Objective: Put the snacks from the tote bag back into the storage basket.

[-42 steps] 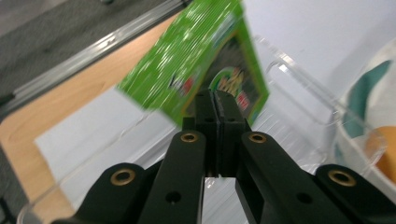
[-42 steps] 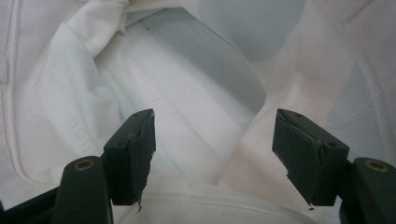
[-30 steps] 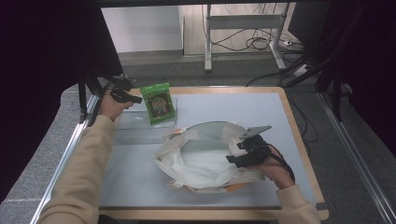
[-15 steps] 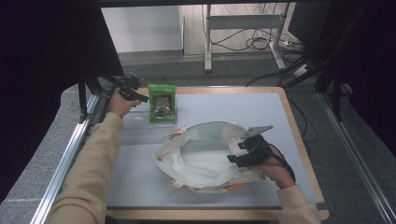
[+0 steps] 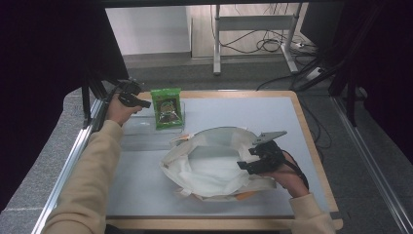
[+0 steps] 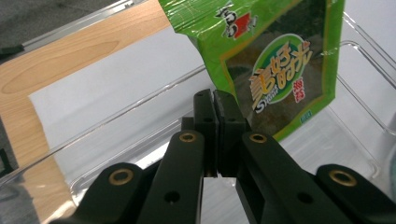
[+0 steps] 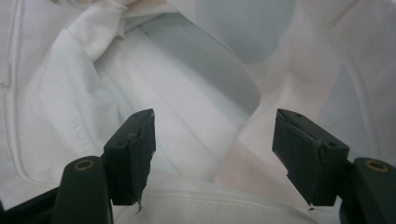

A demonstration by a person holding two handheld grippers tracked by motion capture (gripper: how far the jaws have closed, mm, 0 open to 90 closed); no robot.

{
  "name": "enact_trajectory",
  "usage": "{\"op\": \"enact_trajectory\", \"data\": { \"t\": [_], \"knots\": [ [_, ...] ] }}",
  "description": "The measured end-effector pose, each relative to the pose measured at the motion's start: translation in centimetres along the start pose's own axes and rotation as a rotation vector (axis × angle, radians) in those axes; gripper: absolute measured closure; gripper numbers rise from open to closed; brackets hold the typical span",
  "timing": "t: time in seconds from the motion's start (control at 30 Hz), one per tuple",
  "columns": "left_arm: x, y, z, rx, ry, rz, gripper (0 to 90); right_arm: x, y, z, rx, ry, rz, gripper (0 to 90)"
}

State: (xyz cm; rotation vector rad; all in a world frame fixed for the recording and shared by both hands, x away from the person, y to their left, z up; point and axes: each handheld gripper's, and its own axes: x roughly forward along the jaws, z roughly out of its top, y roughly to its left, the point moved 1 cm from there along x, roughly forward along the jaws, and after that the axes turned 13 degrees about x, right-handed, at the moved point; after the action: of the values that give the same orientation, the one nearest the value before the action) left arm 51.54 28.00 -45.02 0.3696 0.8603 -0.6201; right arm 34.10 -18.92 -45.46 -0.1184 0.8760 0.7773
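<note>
One green snack packet (image 5: 167,107), one clear plastic tray (image 5: 146,127) and one white cloth bag (image 5: 214,165) are counted on the desk (image 5: 287,117). The packet is seen standing upright at the far end of the tray, near the desk's far left corner. Two tools are held, one in each hand. The left tool (image 5: 138,101) is held at the end of an outstretched forearm, level and just beside the packet's left edge; in the left gripper view its jaws are seen pressed together, with the packet (image 6: 275,65) just behind them and nothing gripped. The right tool (image 5: 252,159) is kept at the bag's right rim, its jaws spread wide over the bag's white lining (image 7: 187,112), with nothing pinched.
</note>
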Motion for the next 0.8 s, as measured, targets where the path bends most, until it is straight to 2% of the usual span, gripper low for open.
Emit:
{"op": "enact_trajectory", "data": {
  "t": [0.17,0.27,0.37,0.57,0.8],
  "knots": [
    [-1.0,-0.6,-0.2,0.020,-0.025,-0.007,89.6,-0.1,0.4,0.1,-0.010,-0.005,0.011,30.0],
    [-1.6,-1.5,-0.5,0.052,-0.043,-0.014,89.6,-0.1,0.5,0.2,-0.018,-0.014,0.018,30.0],
    [-2.2,-2.2,-0.7,0.067,-0.061,-0.031,89.6,-0.2,0.5,0.2,-0.022,-0.017,0.021,30.0],
    [-3.4,-3.2,-1.6,0.077,-0.088,-0.058,89.5,-0.3,0.5,0.2,-0.022,-0.019,0.017,30.0],
    [-4.4,-4.5,-2.8,0.101,-0.107,-0.063,89.3,-0.3,0.8,0.2,-0.024,-0.020,0.014,30.0]
  ]
}}
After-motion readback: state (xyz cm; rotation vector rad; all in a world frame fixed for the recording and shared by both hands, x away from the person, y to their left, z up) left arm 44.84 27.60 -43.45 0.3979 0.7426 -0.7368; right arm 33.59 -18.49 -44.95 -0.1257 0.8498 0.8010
